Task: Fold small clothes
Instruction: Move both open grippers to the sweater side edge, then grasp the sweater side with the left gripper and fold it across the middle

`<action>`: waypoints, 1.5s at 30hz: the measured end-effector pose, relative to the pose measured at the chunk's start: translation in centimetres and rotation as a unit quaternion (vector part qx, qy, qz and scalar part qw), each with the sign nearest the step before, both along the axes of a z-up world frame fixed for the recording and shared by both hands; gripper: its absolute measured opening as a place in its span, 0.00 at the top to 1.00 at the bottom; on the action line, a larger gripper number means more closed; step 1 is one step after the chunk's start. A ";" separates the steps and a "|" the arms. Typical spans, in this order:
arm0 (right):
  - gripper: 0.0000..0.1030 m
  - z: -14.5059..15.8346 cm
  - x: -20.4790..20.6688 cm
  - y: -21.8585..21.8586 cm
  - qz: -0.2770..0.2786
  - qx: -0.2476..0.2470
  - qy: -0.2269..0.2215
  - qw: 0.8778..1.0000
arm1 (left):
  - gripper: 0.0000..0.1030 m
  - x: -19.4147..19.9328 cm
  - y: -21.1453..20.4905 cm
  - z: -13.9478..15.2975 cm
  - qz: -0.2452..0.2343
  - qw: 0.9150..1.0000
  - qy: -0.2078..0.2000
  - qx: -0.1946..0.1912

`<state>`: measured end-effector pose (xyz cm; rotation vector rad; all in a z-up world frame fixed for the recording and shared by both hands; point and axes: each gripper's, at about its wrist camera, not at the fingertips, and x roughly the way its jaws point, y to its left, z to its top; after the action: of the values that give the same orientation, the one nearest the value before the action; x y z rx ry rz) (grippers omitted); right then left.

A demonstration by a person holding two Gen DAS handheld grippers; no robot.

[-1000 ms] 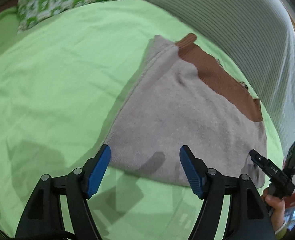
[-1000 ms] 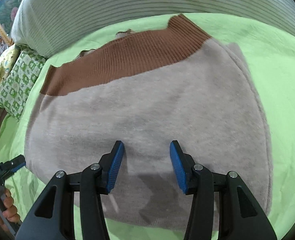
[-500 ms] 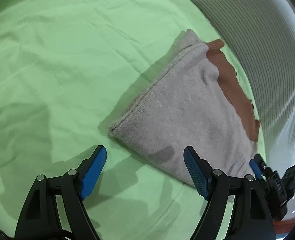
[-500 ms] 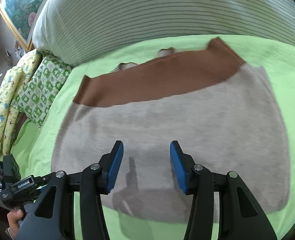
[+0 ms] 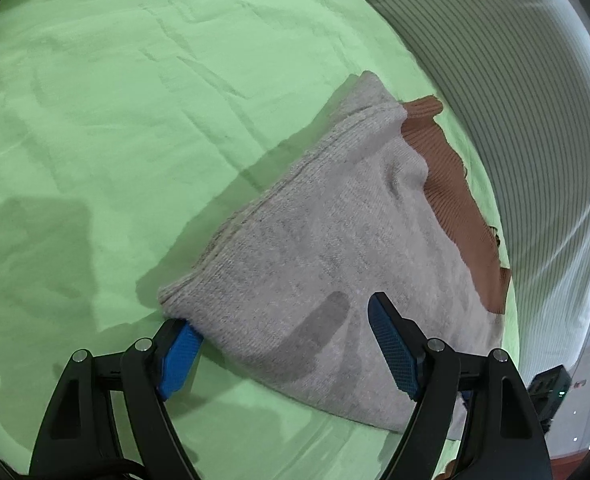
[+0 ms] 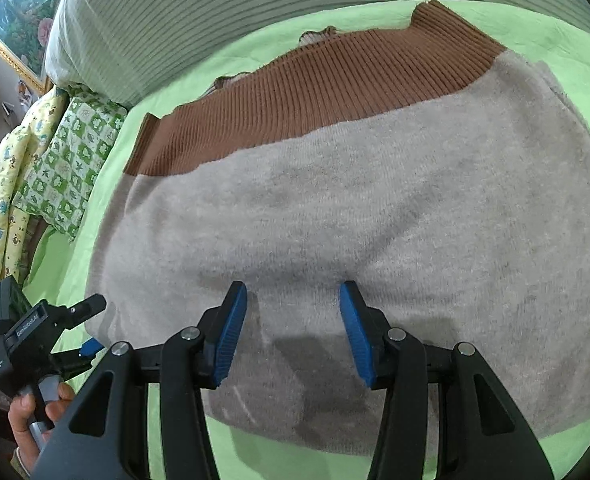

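Folded grey knit sweater [image 5: 335, 264] with a ribbed brown band, lying on the green sheet [image 5: 95, 120]. Left gripper [image 5: 279, 320], jaws wide and lately opening, straddles the sweater's near corner, one pad under it. Right gripper [image 6: 293, 320], jaws half apart, hovers over the sweater's near edge

Folded grey knit sweater [image 6: 375, 220] flat on bed's green sheet [image 6: 567, 36], brown ribbed band [image 6: 315, 96] along far edge. Right gripper [image 6: 293, 320] hovers over sweater's near part, blue-padded jaws apart, nothing between them; contact with fabric unclear. Left gripper [image 6: 89, 326] at lower left, held by hand [image 6: 35, 412], jaws spread at sweater's left corner, one above and one seemingly below. Striped grey-white bolster [image 6: 255, 4] behind; green patterned pillow [image 6: 67, 160] and yellow quilt [image 6: 3, 200] at left; framed floral picture [image 6: 19, 16] upper left.
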<state>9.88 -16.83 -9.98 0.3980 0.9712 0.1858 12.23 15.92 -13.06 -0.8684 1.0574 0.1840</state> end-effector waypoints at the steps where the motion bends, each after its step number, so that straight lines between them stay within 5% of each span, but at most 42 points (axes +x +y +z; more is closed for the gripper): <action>1: 0.52 0.5 -0.1 0.0 -0.003 0.002 -0.007 1.000 | 0.22 0.0 0.0 0.0 0.000 1.000 -0.001 0.000; 7: 0.52 3.3 0.8 0.6 -0.007 0.017 -0.059 0.998 | 0.22 -0.7 0.6 0.0 0.013 1.000 -0.011 -0.017; 11: 0.71 2.5 2.4 1.9 0.009 0.003 -0.047 0.999 | 0.25 -0.1 0.1 0.1 0.013 1.000 -0.014 0.002; 16: 0.88 -0.2 3.2 1.9 0.003 -0.003 -0.015 1.000 | 0.57 1.0 -1.0 0.3 -0.020 0.999 -0.017 0.025; 18: 0.91 -0.6 3.2 1.7 0.006 -0.002 -0.016 1.000 | 0.81 1.7 -1.6 0.6 -0.042 0.998 -0.026 0.025; 26: 0.93 -1.2 3.0 0.7 0.005 0.039 -0.019 0.999 | 0.88 3.4 -5.6 6.9 -0.108 0.986 -0.116 0.057; 31: 0.93 0.1 0.9 -3.0 -0.048 0.086 -0.054 0.994 | 0.88 5.7 -11.8 11.8 -0.195 0.961 -0.187 0.061; 35: 0.93 1.2 -1.5 -8.2 -0.114 0.108 -0.082 0.984 | 0.90 7.2 -20.5 14.4 -0.297 0.923 -0.238 0.045; 39: 0.93 1.6 -3.7 -13.5 -0.166 0.115 -0.092 0.975 | 0.88 7.4 -28.3 12.4 -0.393 0.889 -0.229 0.055; 41: 0.93 1.4 -4.7 -15.6 -0.190 0.117 -0.090 0.971 | 0.79 7.4 -31.8 9.9 -0.445 0.870 -0.198 0.079; 45: 0.89 1.0 -6.0 -18.2 -0.213 0.123 -0.075 0.966 | 0.70 6.8 -33.5 6.0 -0.490 0.854 -0.143 0.097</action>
<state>3.86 -35.03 -8.98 0.7999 0.6945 -0.0553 19.03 -17.61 -7.09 -0.0868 1.0582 -0.6739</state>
